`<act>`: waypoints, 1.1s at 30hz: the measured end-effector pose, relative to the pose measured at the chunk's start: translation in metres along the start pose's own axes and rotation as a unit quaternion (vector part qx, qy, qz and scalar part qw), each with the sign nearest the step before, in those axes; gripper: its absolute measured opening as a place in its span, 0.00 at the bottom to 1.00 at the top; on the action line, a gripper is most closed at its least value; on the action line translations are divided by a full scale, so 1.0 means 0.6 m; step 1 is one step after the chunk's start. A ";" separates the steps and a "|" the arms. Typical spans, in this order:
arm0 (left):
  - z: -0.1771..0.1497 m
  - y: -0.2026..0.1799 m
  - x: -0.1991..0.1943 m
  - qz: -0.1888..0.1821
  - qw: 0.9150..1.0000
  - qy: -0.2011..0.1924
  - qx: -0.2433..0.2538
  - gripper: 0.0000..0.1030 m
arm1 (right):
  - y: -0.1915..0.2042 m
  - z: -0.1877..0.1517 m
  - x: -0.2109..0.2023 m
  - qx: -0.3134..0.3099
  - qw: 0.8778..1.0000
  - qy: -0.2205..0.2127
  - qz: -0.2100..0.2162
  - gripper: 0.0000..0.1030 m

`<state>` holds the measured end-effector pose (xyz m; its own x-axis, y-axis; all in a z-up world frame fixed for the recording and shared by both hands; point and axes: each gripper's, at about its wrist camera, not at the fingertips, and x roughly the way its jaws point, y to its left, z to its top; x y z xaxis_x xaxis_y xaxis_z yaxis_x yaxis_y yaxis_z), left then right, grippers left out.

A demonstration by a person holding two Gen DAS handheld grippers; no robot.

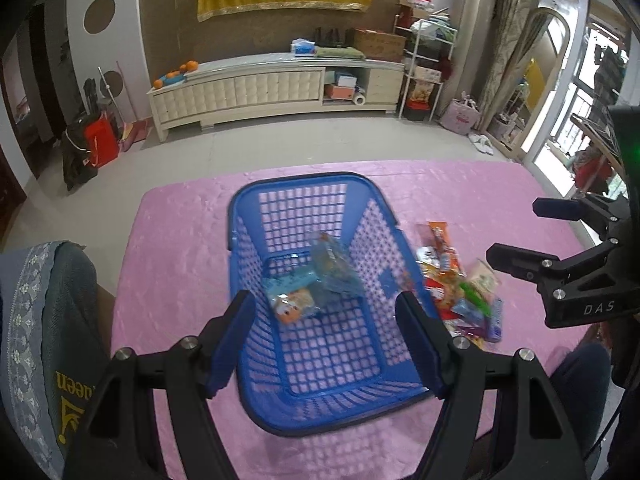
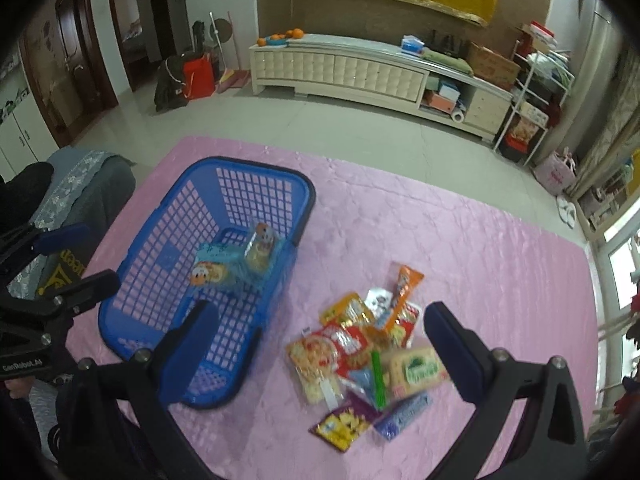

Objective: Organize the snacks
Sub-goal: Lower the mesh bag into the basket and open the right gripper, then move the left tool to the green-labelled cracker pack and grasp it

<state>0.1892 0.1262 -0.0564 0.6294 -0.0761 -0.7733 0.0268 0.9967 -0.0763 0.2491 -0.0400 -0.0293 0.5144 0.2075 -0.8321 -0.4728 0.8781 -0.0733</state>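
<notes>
So going left to right: the left gripper (image 1: 326,344) hangs over the blue basket (image 2: 132,276), fingers spread with nothing between them. A few packets (image 2: 236,260) already sit at the basket's far end. Just right of the basket, on the pink cloth (image 2: 480,240), is the loose snack pile (image 2: 360,352). The right gripper (image 2: 320,352) is the closer one, above the pile, jaws wide apart and empty. The orange stick (image 2: 404,292) runs away from the fingers. Plenty of bare cloth further right.
</notes>
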 end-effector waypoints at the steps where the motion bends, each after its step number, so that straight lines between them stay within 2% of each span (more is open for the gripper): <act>1: -0.003 -0.007 -0.003 -0.006 1.000 0.001 0.000 0.68 | -0.001 -0.008 -0.006 0.001 1.000 -0.001 -0.001 1.00; 16: -0.041 -0.125 -0.014 -0.024 0.999 0.001 0.045 0.68 | -0.103 -0.117 -0.075 0.059 0.998 -0.003 -0.008 1.00; 24: -0.049 -0.194 0.018 -0.037 0.996 0.019 0.073 0.68 | -0.159 -0.169 -0.083 0.077 0.997 0.006 -0.013 1.00; 33: -0.043 -0.272 0.071 -0.059 0.991 0.041 0.116 0.68 | -0.220 -0.202 -0.066 0.110 0.994 0.012 -0.007 1.00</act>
<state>0.1915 -0.0401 -0.0929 0.5468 -0.1858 -0.8164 0.2811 0.9592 -0.0300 0.2042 -0.2165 -0.0534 0.5016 0.1867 -0.8447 -0.2962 0.9545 0.0350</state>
